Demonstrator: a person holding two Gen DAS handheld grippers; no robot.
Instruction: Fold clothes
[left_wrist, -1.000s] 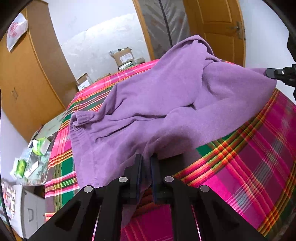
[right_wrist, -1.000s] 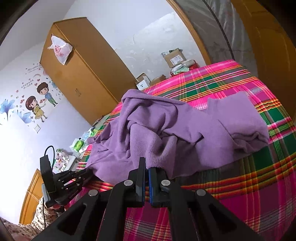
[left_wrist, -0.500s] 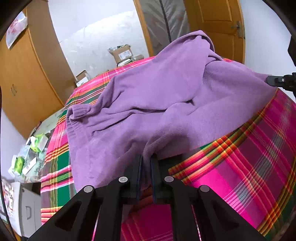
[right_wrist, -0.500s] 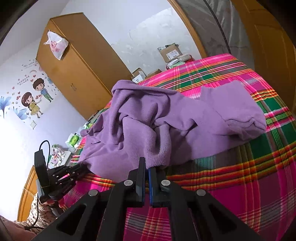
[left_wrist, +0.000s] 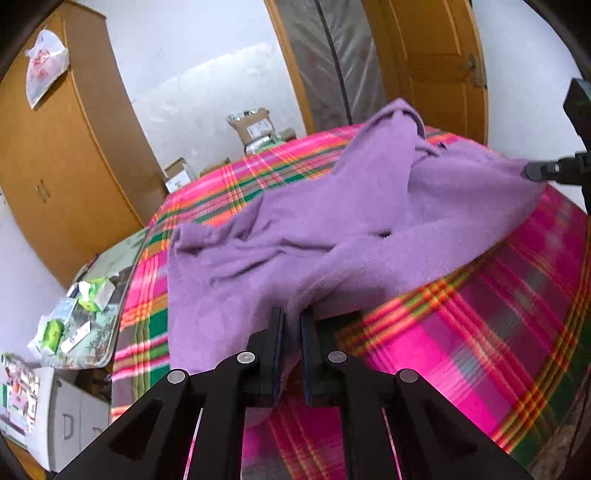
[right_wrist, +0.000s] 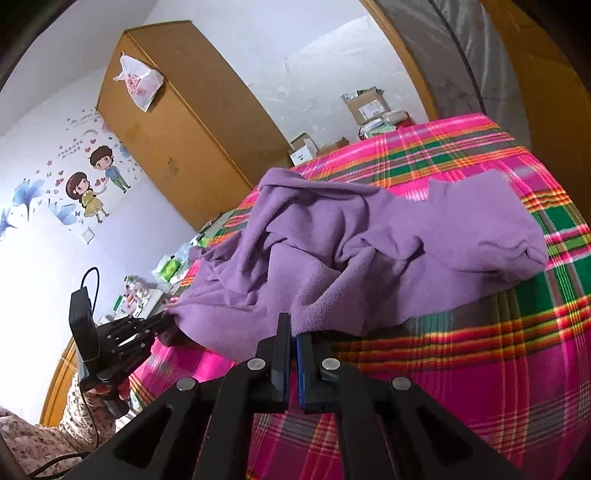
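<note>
Purple garment (left_wrist: 362, 229): spread rumpled across plaid bedcover (left_wrist: 498, 325), near edge lifted at two corners.
Left gripper (left_wrist: 292, 325): pinched tight on near hem, cloth bunched between jaws.
Right gripper (right_wrist: 293, 341): clamped shut on other corner, fabric draping away from jaws toward wardrobe (right_wrist: 177, 140) side.

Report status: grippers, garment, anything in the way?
Left gripper and right gripper both shut on purple garment edge. Garment rumpled, unfolded, on plaid bedspread. Nothing else on the bedspread.
</note>
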